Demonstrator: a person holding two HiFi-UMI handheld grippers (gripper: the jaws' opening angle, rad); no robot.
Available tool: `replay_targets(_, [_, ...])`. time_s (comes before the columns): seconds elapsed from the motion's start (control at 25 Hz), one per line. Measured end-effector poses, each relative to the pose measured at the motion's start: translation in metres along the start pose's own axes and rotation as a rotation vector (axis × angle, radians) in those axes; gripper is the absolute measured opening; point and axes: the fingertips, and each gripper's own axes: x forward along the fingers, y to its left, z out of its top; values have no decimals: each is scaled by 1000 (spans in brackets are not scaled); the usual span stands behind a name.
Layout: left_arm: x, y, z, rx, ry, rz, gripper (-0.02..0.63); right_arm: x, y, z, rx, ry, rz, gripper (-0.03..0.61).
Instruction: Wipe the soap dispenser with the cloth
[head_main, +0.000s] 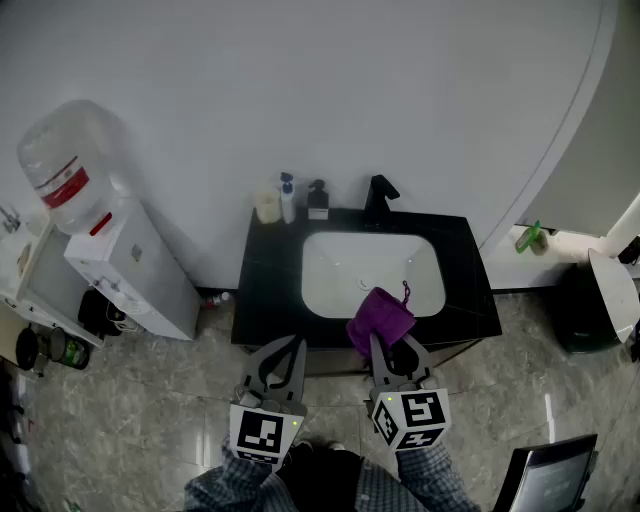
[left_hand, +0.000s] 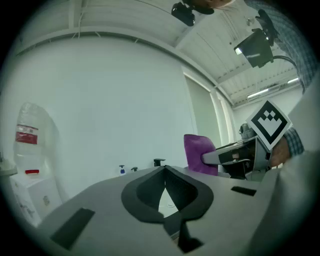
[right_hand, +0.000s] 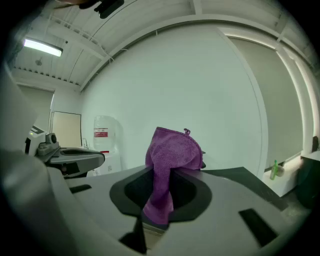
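Note:
Three bottles stand at the back left of the black counter (head_main: 265, 290): a cream one (head_main: 267, 206), a white soap dispenser with a blue pump (head_main: 288, 198) and a dark-topped dispenser (head_main: 318, 199). Both dispensers show small and far in the left gripper view, the blue-pumped one (left_hand: 121, 170) beside the dark one (left_hand: 134, 169). My right gripper (head_main: 385, 345) is shut on a purple cloth (head_main: 380, 318) over the counter's front edge, and the cloth (right_hand: 170, 155) stands bunched above the jaws. My left gripper (head_main: 290, 345) hangs in front of the counter, shut and empty.
A white sink (head_main: 372, 272) with a black faucet (head_main: 378, 195) fills the counter's middle. A water cooler (head_main: 130, 270) with its bottle (head_main: 65, 165) stands to the left. A green bottle (head_main: 530, 238) and a bin (head_main: 590, 300) are at the right.

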Motion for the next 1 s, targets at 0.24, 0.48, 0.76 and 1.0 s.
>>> replay_targets(0.24, [-2,-1,-5,0,34,-3,2,0,1,-1,0,6,1,78])
replay_targets(0.48, [-3,-1,-4,2,32,-3,2,-1,0,-1,3,8,0,78])
replay_targets(0.76, [-6,-5,-6,7,48,-4,2,-5,-6,-4,27,5,-21,78])
replay_targets(1.0, [-5,-10,-2,10,34,10,2,-9,-13,-4,29,7,-18,78])
